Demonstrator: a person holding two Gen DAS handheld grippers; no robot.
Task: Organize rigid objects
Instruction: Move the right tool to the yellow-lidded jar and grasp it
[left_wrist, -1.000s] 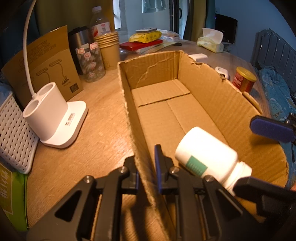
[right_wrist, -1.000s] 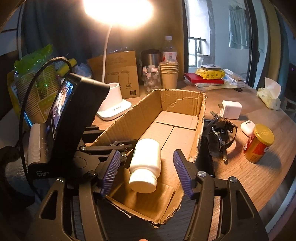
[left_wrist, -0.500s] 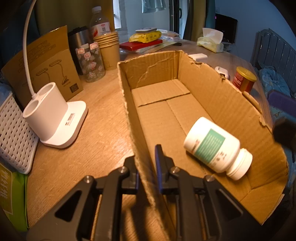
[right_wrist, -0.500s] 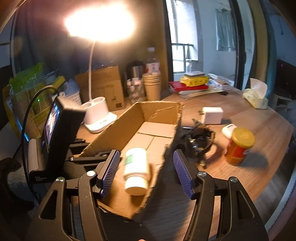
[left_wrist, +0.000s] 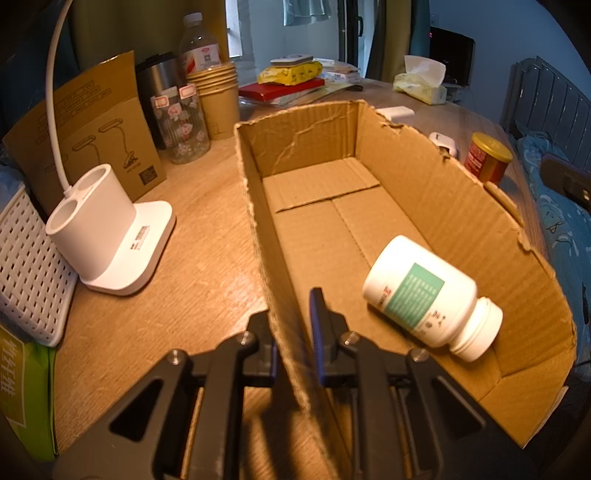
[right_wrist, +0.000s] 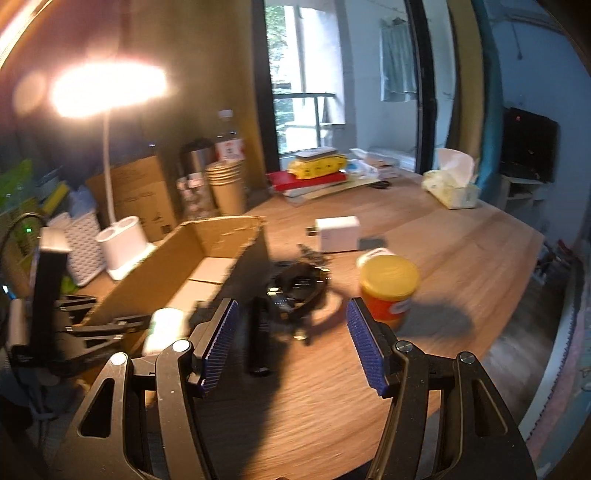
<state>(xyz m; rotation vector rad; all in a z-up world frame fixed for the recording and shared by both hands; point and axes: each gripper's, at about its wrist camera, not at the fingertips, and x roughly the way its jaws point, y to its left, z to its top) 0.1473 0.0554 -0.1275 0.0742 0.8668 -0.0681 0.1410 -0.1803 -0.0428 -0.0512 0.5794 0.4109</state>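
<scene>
My left gripper (left_wrist: 293, 325) is clenched on the near left wall of the cardboard box (left_wrist: 436, 192), one finger outside the wall and the other inside. The box stands open-topped on the wooden bench (left_wrist: 199, 229). In it a white bottle (left_wrist: 430, 297) with a green label lies on its side at the near right, its cap toward the near end wall, its side just beside the right wall.

My right gripper (right_wrist: 291, 343) is released, its blue-padded fingers (right_wrist: 364, 341) standing apart with nothing between them, over the bench to the right of the box. Just beyond them lies a dark tangle of things (right_wrist: 295, 286) I cannot make out through the blur, and to its right a yellow-lidded jar (right_wrist: 388, 286) stands upright. A white charger (right_wrist: 338, 232) sits farther off, near the box's far right corner.

Left of the box a white lamp base (left_wrist: 107, 229) stands on the bench, with a stack of paper cups (left_wrist: 218, 99) behind it at the far side.
</scene>
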